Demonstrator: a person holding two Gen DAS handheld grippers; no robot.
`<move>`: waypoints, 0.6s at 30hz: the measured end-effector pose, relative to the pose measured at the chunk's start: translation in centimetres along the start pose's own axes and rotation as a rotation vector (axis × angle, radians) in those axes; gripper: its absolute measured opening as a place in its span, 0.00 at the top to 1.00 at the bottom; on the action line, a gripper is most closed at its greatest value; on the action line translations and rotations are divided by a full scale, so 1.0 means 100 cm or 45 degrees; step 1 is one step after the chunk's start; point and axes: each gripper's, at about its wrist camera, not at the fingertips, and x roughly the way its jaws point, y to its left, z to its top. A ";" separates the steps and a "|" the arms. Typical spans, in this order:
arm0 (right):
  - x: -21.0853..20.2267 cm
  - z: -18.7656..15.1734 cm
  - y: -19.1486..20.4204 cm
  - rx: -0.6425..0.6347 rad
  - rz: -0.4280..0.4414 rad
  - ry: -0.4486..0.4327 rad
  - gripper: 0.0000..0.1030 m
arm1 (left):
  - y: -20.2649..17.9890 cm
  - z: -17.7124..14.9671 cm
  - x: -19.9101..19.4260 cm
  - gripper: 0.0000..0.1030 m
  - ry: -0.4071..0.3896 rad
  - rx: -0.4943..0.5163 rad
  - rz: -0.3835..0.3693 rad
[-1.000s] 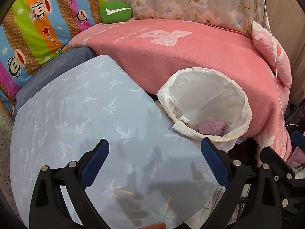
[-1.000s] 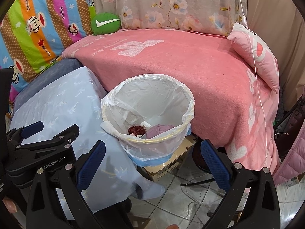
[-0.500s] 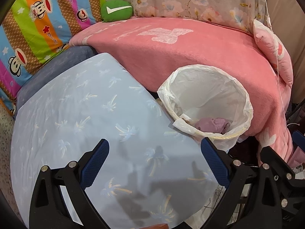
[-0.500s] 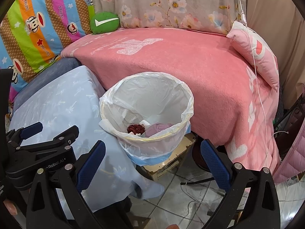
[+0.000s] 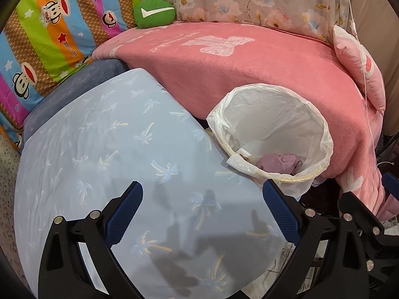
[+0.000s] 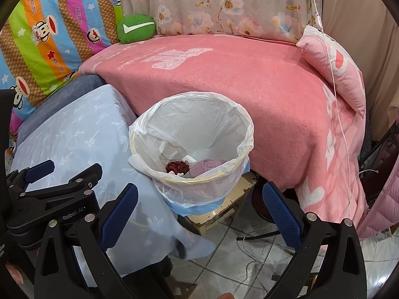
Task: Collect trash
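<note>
Right wrist view: the right gripper hangs over the bin, its fingers spread wide and holding nothing. The left gripper is just as wide open and empty above the blue-clothed tabletop. Over the last second hardly anything has shifted: both views have drifted only slightly, the bin sitting a touch lower in frame, and neither pair of fingers has opened or closed. The trash lies in the lined bin: a crumpled purple wad, a dark red piece and something white just beside them. The bin stands between the tabletop and the pink bed. No loose trash shows on the tabletop or the bed. With both grippers empty and the tabletop bare, I judge the collecting to be finished, or nearly so, unless more trash lies out of view.
</note>
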 end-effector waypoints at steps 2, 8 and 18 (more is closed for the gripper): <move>0.001 -0.001 0.000 0.002 0.001 0.002 0.05 | -0.001 0.001 0.001 0.10 0.001 0.003 0.003; 0.006 0.002 -0.003 0.005 0.007 0.002 0.05 | -0.003 0.004 0.003 0.10 0.000 0.008 0.009; 0.022 0.014 -0.010 0.015 0.014 0.018 0.05 | -0.014 0.019 0.017 0.10 0.014 0.021 0.021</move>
